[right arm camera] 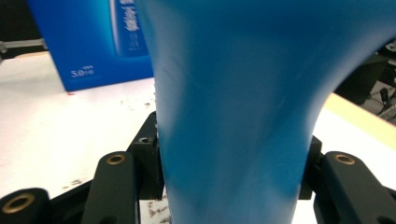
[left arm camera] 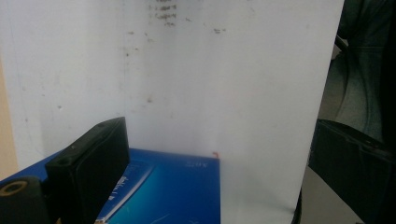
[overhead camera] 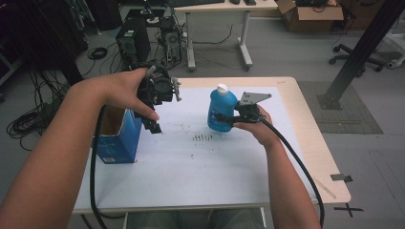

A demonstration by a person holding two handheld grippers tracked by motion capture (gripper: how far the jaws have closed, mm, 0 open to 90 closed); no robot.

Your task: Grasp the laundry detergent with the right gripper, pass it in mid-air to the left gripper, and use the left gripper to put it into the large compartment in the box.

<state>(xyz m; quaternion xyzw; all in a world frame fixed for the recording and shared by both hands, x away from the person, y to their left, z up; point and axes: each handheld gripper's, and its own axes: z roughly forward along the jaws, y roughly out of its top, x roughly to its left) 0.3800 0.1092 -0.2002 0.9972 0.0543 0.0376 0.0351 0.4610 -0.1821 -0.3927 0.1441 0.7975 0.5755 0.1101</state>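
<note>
Blue plastic bottle [overhead camera: 222,112] with white cap, smooth and waisted, held above the white table sheet [overhead camera: 191,167], pinched by the right gripper [overhead camera: 228,119]. Left gripper [overhead camera: 154,125], jaws wide apart, empty, above rectangular blue cardboard box [overhead camera: 119,143].

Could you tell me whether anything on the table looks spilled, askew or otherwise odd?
Yes: small dark specks are scattered on the white sheet near its middle, like crumbs or stains. The blue bottle leans tilted, clamped in the right hand-held gripper. The blue box stands upright.
</note>
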